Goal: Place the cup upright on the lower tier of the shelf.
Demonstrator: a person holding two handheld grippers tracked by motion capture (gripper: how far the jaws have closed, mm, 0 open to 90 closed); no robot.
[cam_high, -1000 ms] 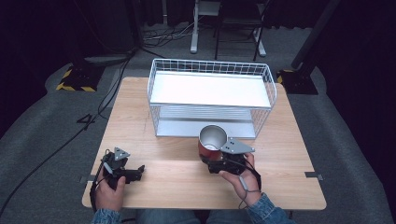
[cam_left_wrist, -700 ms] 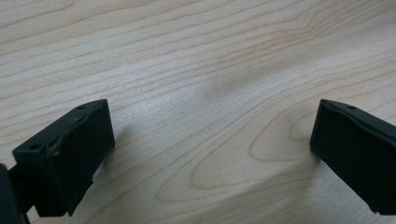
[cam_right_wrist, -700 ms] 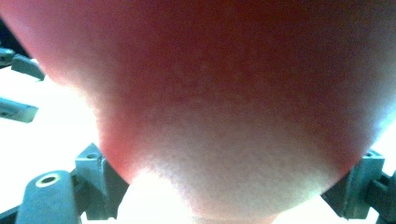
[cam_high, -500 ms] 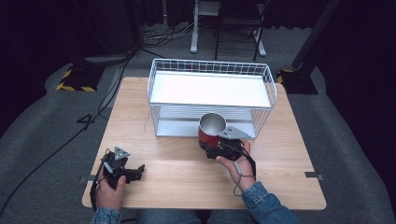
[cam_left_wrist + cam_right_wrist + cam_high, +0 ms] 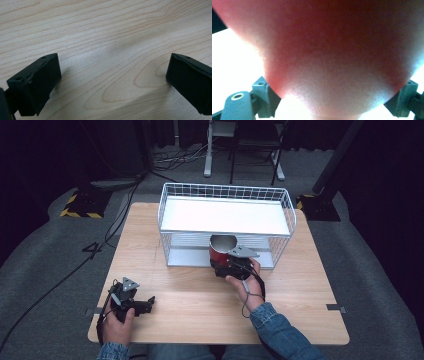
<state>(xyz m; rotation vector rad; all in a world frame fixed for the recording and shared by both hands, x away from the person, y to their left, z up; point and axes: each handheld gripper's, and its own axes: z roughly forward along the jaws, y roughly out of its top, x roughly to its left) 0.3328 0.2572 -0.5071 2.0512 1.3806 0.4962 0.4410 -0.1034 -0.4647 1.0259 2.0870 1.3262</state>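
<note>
A red cup (image 5: 219,252) with a silvery inside stands upright at the front opening of the white wire rack (image 5: 163,216), just under the edge of its top shelf. My right gripper (image 5: 223,263) is shut on the cup's near side. In the right gripper view the cup's red wall (image 5: 337,57) sits very close, pinched between the two jaws of my right gripper (image 5: 337,105). My left gripper (image 5: 148,302) rests on the wooden table (image 5: 200,310) at the front left. It is open, and its jaws stand wide apart over bare wood in the left gripper view (image 5: 112,82).
The rack has a white top shelf (image 5: 225,216) and a grey lower shelf (image 5: 187,251). It takes up the far half of the table. Beyond the table lie cables, chair legs and a yellow-black striped block (image 5: 80,202) on the floor.
My right gripper has carried the red cup away from the person, up to the rack's lower opening. The left gripper has stayed put.
</note>
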